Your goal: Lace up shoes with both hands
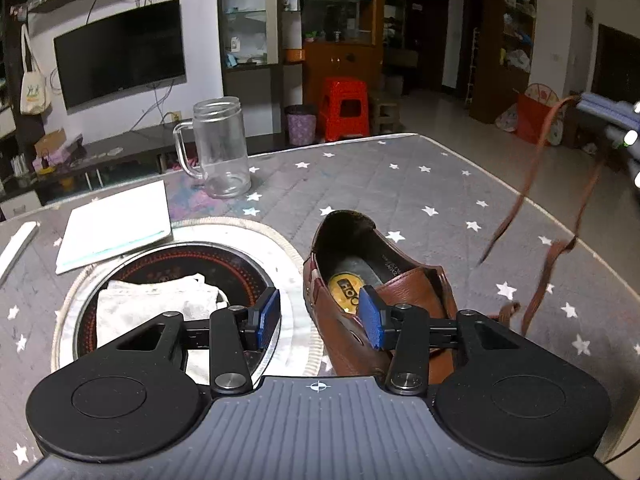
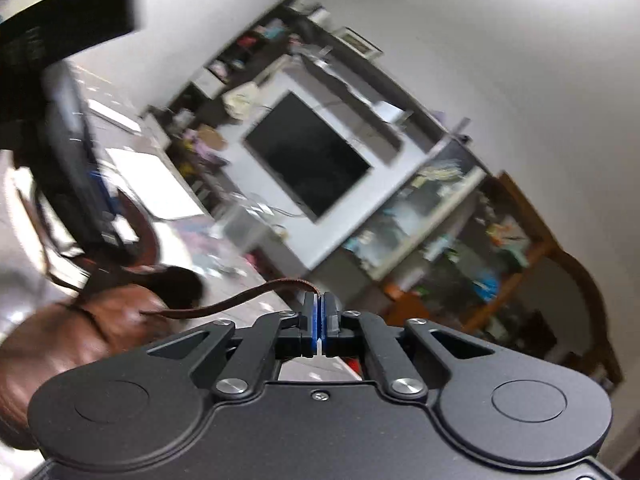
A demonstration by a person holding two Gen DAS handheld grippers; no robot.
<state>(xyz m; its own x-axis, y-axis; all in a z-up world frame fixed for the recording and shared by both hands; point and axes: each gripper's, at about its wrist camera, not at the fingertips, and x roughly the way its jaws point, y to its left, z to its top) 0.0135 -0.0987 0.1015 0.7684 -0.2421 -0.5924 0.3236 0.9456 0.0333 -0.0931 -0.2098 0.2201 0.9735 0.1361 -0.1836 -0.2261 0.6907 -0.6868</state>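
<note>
A clear glass mug [image 1: 219, 148] stands on the star-patterned grey tablecloth [image 1: 360, 184] behind a white notebook [image 1: 118, 226] and a crumpled white cloth [image 1: 156, 308] lying on a round black cooktop [image 1: 240, 264].

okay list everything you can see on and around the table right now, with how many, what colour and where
shoe: one, brown leather, on the table, centre-right
lace: one, brown, lifted in the air right of the shoe
glass mug: one, clear, upright behind the shoe
round cooktop: one, black with a pale rim, left of the shoe
cloth: one, white, lying on the cooktop
notebook: one, white, back left
table cover: one, grey with white stars
stool: one, red, beyond the table
left gripper: open, near the shoe
right gripper: shut on the lace
</note>
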